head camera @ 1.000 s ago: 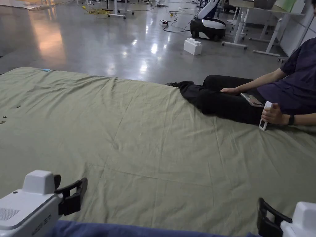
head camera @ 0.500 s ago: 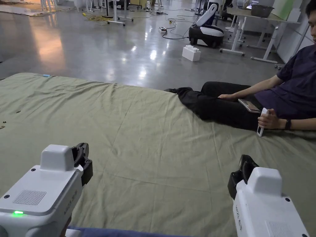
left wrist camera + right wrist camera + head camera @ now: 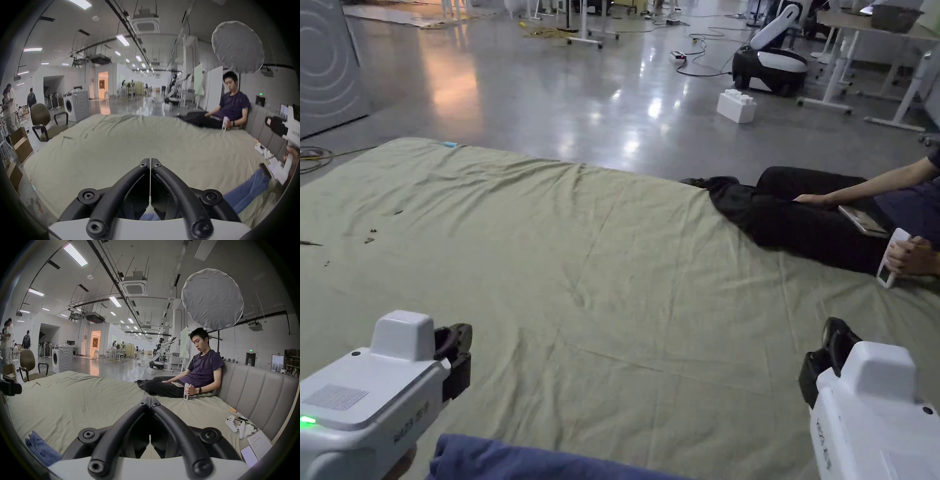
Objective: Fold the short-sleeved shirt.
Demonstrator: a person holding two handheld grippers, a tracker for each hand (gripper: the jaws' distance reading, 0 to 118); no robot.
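Presently both idle: left gripper and right gripper jaws together, empty. Blue shirt bunched at 6 o'clock on green sheet; risk of pinching sheet with shirt.

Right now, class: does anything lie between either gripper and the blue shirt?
Nothing visible does. The blue shirt lies crumpled on the green sheet, between the left gripper and right gripper, both shut and empty. Only bare sheet separates them.

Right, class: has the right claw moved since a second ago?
Yes. Against the long crease in the green sheet, the right claw has gone up the head view, from below the crease's level to above it.
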